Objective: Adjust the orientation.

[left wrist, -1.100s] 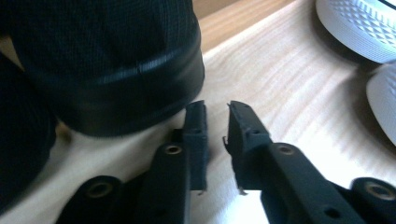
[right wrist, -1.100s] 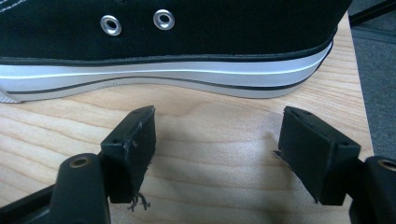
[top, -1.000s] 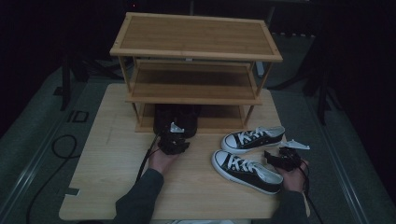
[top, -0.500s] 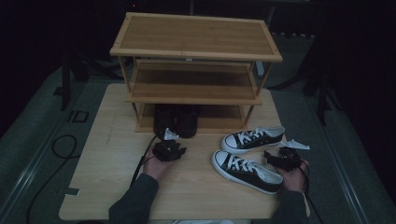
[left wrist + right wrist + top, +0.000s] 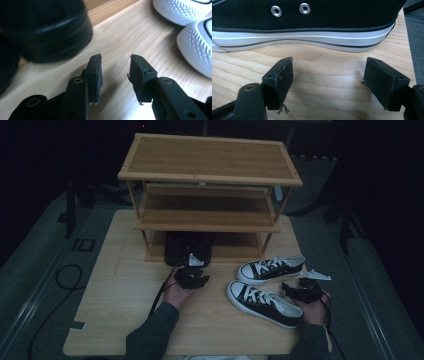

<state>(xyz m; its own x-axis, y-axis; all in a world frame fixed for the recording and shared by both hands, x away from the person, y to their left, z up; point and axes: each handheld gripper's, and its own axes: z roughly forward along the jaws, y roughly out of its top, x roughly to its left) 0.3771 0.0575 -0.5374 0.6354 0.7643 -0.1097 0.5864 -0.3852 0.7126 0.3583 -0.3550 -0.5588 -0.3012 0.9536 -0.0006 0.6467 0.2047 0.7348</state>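
A pair of black shoes [image 5: 187, 249] stands at the front of the bottom shelf of a wooden three-tier rack [image 5: 210, 175]. My left gripper [image 5: 192, 277] hovers just in front of them, open and empty. In the left gripper view the left gripper [image 5: 115, 58] has a black shoe [image 5: 45, 30] ahead to the left. Two black sneakers with white soles lie at the right: the far sneaker [image 5: 270, 267] and the near sneaker [image 5: 262, 302]. My right gripper [image 5: 302, 290] rests by the near sneaker's heel. It is wide open [image 5: 329, 62], facing that sneaker's side [image 5: 312, 15].
The rack stands at the back of a light wooden tabletop [image 5: 120, 295]. White toe caps [image 5: 197, 45] of the sneakers show at the right in the left gripper view. A cable [image 5: 160, 295] trails from the left gripper. Dark floor surrounds the table.
My left gripper has drawn back a little from the black shoes toward the person. The right gripper and both sneakers have stayed put.
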